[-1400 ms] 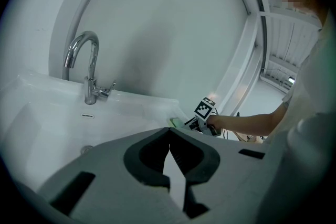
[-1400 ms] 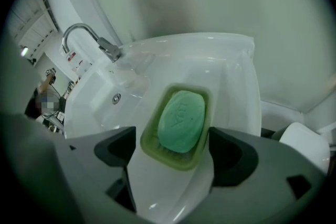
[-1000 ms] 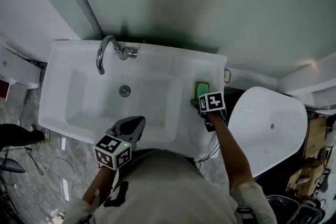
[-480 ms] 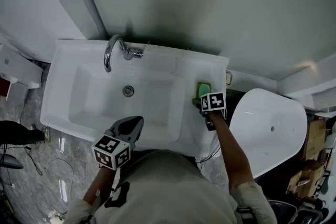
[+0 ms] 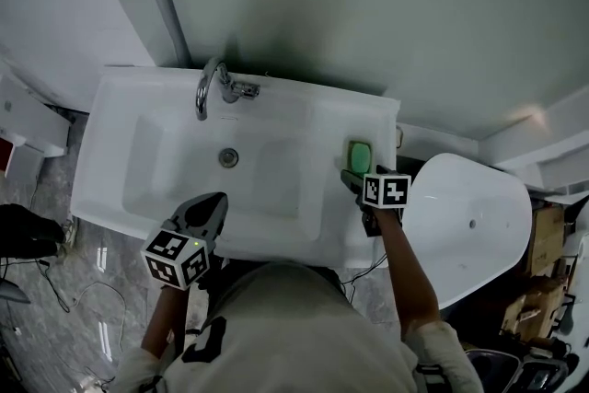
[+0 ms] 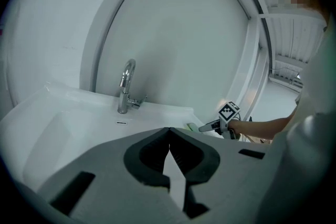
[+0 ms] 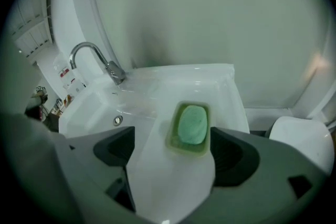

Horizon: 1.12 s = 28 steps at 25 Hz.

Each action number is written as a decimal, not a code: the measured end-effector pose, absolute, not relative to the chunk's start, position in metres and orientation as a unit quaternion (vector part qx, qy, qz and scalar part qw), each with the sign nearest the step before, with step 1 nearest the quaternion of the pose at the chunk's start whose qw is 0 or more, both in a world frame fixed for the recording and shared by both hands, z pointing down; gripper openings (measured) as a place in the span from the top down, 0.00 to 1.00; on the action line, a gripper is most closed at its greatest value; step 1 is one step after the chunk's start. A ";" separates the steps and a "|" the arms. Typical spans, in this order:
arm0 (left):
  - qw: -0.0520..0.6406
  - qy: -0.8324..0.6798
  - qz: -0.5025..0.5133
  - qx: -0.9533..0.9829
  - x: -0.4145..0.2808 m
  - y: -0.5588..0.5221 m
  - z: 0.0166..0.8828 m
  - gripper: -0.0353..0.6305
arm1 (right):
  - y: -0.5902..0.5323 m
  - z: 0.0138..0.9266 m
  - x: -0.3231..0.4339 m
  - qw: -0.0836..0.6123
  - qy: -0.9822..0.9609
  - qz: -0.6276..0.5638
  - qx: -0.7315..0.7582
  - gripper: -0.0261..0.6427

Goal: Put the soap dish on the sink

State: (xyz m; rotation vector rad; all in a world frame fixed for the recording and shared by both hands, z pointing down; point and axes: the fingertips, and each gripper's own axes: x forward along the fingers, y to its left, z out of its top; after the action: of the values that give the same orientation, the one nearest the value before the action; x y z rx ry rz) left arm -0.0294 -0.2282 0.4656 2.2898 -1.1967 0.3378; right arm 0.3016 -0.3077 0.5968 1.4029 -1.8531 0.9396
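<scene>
Right gripper view: right gripper (image 7: 170, 139) spread, pinching nothing.
Soap dish (image 7: 189, 149): flat on sink tabletop (image 7: 173, 186), right edge, between the jaw tips.
Left gripper (image 6: 169, 131): pressed together, empty.
Risk: jaw clipping dish on retreat, nudging it off that edge.

Green soap dish (image 7: 185, 148) holding pale soap (image 7: 192, 124), flat on sink (image 7: 227, 89) ledge, just ahead of spread right fingers (image 7: 234, 156), untouched.

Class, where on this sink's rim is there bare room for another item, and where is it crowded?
Free: the back ledge between the faucet and the soap dish, and the corner left of the faucet. Crowded: the right ledge, where the dish sits before the open right gripper.
</scene>
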 end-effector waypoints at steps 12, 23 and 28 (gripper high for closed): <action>0.245 -0.450 0.136 0.848 -0.103 -0.207 0.470 0.92 | -0.237 0.517 0.133 0.238 -0.827 0.314 0.402 0.38; 0.248 -0.427 0.118 0.861 -0.128 -0.169 0.463 0.92 | -0.187 0.465 0.027 0.180 -0.881 0.292 0.326 0.88; 0.243 -0.403 0.120 0.874 -0.130 -0.157 0.459 0.92 | -0.160 0.460 0.003 0.179 -0.885 0.307 0.301 0.95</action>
State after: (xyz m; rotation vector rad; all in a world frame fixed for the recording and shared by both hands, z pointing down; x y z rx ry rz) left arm -0.1298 -0.1569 0.4593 2.3892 -1.1006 0.3284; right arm 0.0025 -0.1597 0.4601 0.8525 -2.5025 0.8668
